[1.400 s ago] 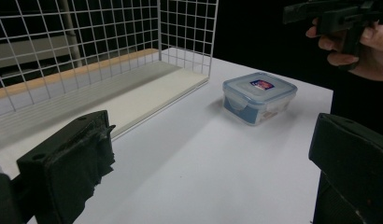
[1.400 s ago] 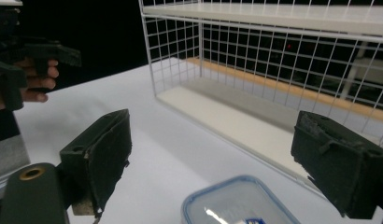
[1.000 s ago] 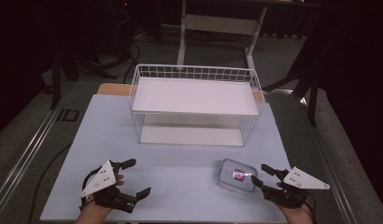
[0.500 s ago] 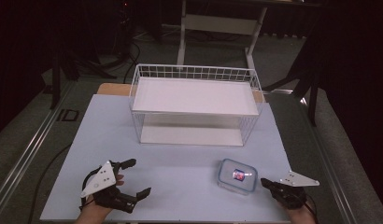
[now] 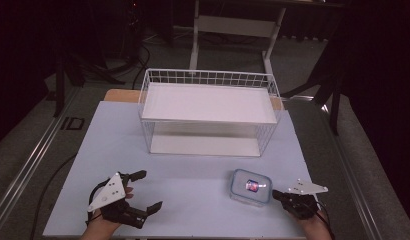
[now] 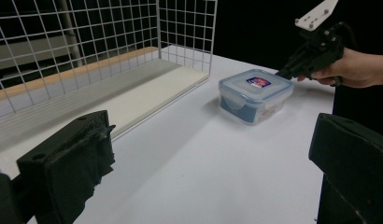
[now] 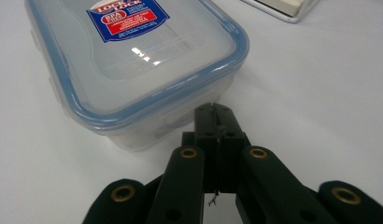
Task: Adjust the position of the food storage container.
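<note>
A clear plastic food container [image 5: 250,187] with a blue-rimmed snap lid and a red-and-blue label sits on the white counter [image 5: 193,180], near the person's right side and in front of the white wire basket [image 5: 209,112] — apart from it, not touching. The right tool [image 7: 216,112] has just been closing and now stands with its jaws pressed together on nothing, tips right at the container's near side wall, just under the lid rim; whether they touch the plastic cannot be told. The left tool [image 5: 143,192] rests wide open well off to the left, holding nothing. The risk from here, as a judgement: a closed tool cannot take hold of the box, so any further push would likely slide the light container across the smooth counter toward the basket, or skew it. Tips nudged up under the rim could also catch a lid latch and pop a corner loose. Opening the jaws this close carries its own hazard — one pad could knock the wall and shove the box off line before a grip is made.
</note>
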